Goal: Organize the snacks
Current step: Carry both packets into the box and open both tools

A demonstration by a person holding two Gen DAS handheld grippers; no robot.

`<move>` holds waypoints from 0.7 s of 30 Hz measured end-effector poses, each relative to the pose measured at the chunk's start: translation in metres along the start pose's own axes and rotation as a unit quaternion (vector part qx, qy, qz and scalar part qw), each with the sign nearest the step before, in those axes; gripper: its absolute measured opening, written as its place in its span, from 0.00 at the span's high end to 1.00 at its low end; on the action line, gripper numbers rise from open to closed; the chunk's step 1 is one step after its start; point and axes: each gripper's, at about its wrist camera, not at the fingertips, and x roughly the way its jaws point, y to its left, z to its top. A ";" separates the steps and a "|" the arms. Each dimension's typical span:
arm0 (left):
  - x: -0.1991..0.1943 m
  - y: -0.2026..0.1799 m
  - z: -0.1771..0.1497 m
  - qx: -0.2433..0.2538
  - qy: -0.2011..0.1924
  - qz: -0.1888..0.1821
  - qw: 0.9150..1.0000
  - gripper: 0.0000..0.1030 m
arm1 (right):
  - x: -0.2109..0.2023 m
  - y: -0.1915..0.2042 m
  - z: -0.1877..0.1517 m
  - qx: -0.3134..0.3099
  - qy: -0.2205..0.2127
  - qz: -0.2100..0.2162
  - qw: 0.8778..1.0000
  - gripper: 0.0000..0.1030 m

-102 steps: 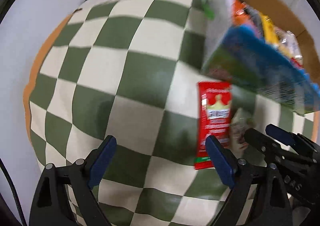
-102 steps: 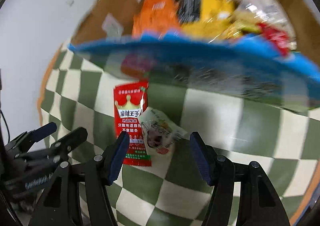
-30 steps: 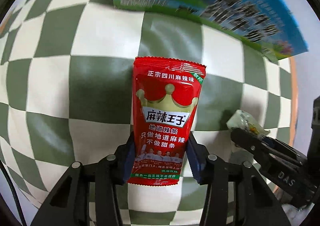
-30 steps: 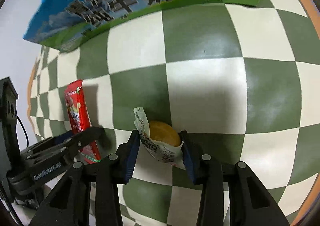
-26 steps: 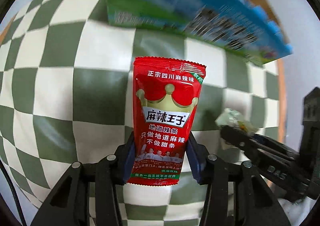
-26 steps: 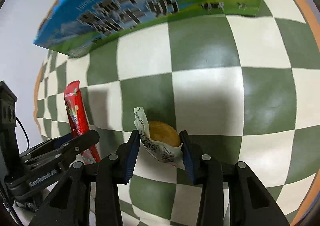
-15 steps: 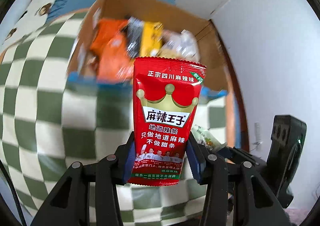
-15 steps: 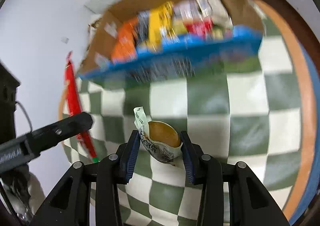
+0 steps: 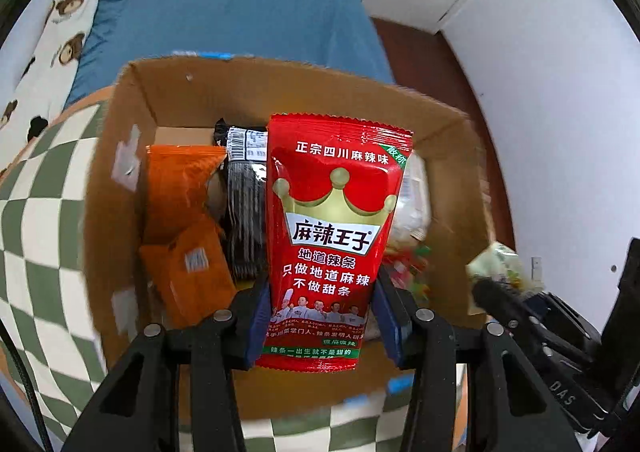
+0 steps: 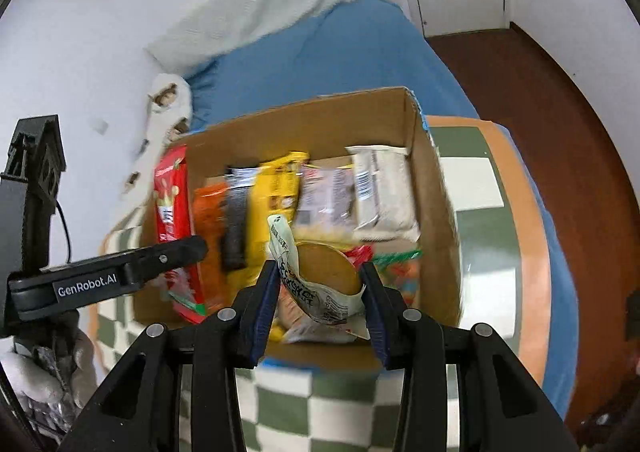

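Observation:
My left gripper is shut on a red spicy-strip packet with a gold crown, held upright above the open cardboard box. My right gripper is shut on a small clear-wrapped round pastry, also held over the box. The box holds orange, black, yellow and white snack packets. In the right wrist view the left gripper and its red packet hang over the box's left side. The pastry shows at the right of the left wrist view.
The box stands on a green-and-cream checkered cloth with an orange border. Behind it lie a blue bed sheet, a bear-print pillow and a white blanket. White walls and dark wood floor lie to the right.
Both grippers closed on their snacks on the cloth, lifted them, and swung up toward the box. The view now looks down into the open box.

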 end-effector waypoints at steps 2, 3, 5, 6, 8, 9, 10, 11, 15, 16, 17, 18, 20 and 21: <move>0.017 0.007 0.014 -0.006 0.014 0.012 1.000 0.56 | 0.019 -0.007 0.013 0.005 0.012 -0.013 1.000 0.58; 0.025 0.009 0.019 -0.007 0.020 0.019 1.000 0.56 | 0.026 -0.012 0.019 0.010 0.017 -0.022 1.000 0.58; 0.039 0.013 0.026 -0.013 0.043 0.022 0.999 0.56 | 0.041 -0.018 0.025 0.013 0.031 -0.030 0.999 0.58; 0.043 0.016 0.028 -0.016 0.049 0.024 0.998 0.55 | 0.047 -0.022 0.027 0.018 0.036 -0.034 0.999 0.57; 0.053 0.021 0.032 -0.022 0.061 0.037 0.997 0.49 | 0.061 -0.026 0.031 0.019 0.050 -0.047 0.997 0.51; 0.055 0.024 0.035 -0.026 0.061 0.044 0.997 0.40 | 0.066 -0.027 0.032 0.019 0.057 -0.056 0.997 0.30; 0.056 0.026 0.036 -0.028 0.058 0.045 0.997 0.29 | 0.071 -0.028 0.032 0.019 0.061 -0.062 0.996 0.18; 0.056 0.028 0.037 -0.031 0.053 0.047 0.997 0.25 | 0.073 -0.027 0.034 0.019 0.062 -0.064 0.996 0.06; 0.049 0.033 0.035 -0.035 0.031 0.060 0.997 0.13 | 0.078 -0.019 0.037 -0.002 0.067 -0.082 0.994 0.05; 0.048 0.032 0.035 -0.031 0.029 0.062 0.997 0.09 | 0.080 -0.017 0.037 -0.005 0.070 -0.086 0.994 0.05; 0.046 0.031 0.032 -0.029 0.027 0.065 0.997 0.09 | 0.080 -0.015 0.037 -0.009 0.070 -0.091 0.993 0.05; 0.045 0.031 0.031 -0.026 0.027 0.069 0.997 0.06 | 0.079 -0.012 0.035 -0.014 0.069 -0.094 0.993 0.05; 0.045 0.030 0.029 -0.017 0.024 0.079 0.996 0.00 | 0.077 -0.009 0.033 -0.017 0.064 -0.101 0.993 0.05; 0.044 0.029 0.027 -0.014 0.020 0.082 0.996 0.00 | 0.077 -0.008 0.033 -0.016 0.062 -0.105 0.992 0.05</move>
